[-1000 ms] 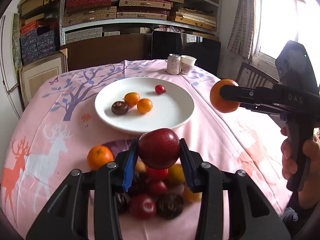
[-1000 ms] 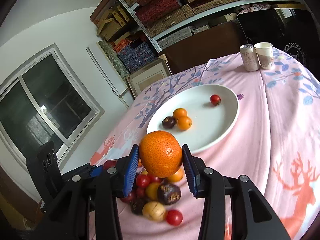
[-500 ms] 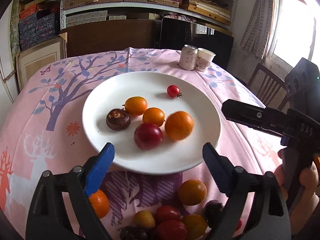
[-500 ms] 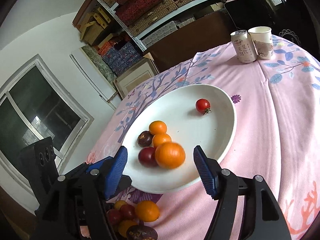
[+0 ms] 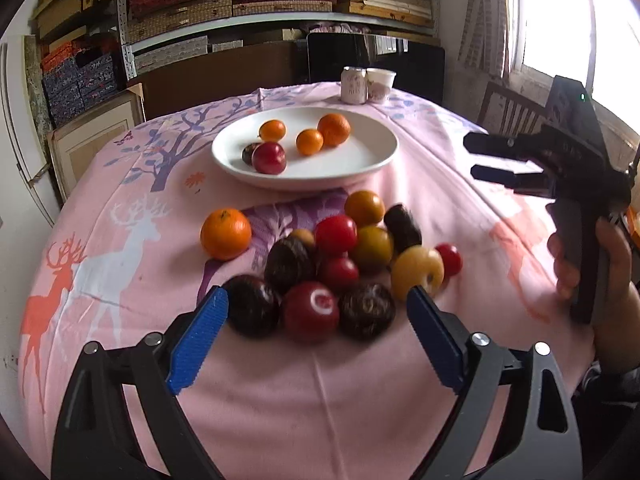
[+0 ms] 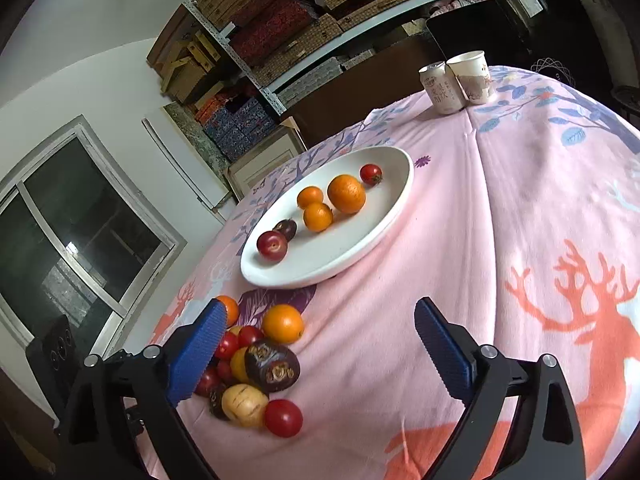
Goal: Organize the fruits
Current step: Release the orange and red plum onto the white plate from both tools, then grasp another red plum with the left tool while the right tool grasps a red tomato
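Observation:
A white plate [image 5: 376,154] [image 6: 396,208] holds a red plum [image 5: 269,157] [image 6: 272,245], a large orange [image 5: 334,129] [image 6: 346,193], two small oranges, a dark fruit and a cherry tomato [image 6: 371,173]. A pile of loose fruit [image 5: 340,268] [image 6: 256,368] lies on the pink cloth in front of the plate, with an orange [image 5: 225,233] at its left. My left gripper [image 5: 316,342] is open and empty just before the pile. My right gripper [image 6: 320,350] is open and empty, right of the pile; it also shows in the left wrist view [image 5: 486,158].
A can [image 5: 354,85] [image 6: 440,88] and a paper cup [image 5: 380,85] [image 6: 472,76] stand at the table's far edge. Shelves with boxes fill the back wall. A chair [image 5: 508,112] stands at the right. The round table's edge drops off on all sides.
Both grippers let go of the plum and the orange onto the plate, opened, and pulled back from the plate toward the loose pile.

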`<state>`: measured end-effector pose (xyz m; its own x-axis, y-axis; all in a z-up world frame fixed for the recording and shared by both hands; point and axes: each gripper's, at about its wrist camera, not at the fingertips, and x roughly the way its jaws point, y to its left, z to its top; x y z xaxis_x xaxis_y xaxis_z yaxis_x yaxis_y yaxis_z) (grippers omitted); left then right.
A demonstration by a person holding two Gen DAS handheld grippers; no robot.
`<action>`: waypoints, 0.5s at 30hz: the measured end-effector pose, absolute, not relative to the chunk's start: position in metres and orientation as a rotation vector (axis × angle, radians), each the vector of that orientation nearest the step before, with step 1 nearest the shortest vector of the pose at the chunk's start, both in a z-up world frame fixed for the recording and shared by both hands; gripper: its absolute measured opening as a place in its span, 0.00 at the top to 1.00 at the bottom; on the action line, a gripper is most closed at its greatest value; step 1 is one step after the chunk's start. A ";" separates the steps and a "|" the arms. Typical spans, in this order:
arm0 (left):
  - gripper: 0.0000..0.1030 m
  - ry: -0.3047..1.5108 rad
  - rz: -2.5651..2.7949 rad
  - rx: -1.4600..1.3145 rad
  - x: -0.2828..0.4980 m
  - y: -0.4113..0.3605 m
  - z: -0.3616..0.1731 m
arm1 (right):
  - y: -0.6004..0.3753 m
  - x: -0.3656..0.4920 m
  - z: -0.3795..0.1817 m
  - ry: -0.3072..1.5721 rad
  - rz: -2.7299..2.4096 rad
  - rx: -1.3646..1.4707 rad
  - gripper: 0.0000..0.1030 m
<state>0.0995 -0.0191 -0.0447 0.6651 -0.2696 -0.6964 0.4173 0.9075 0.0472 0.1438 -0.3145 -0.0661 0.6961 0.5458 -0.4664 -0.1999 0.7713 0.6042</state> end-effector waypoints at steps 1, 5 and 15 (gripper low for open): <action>0.14 0.750 -0.375 0.226 0.095 -0.018 -0.049 | -0.315 0.140 -0.065 0.670 0.452 0.554 0.06; 0.14 0.779 -0.317 0.240 0.095 -0.012 -0.060 | -0.316 0.130 -0.062 0.626 0.441 0.541 0.04; 0.50 0.827 -0.316 0.225 0.111 -0.017 -0.070 | -0.332 0.140 -0.077 0.693 0.451 0.671 0.03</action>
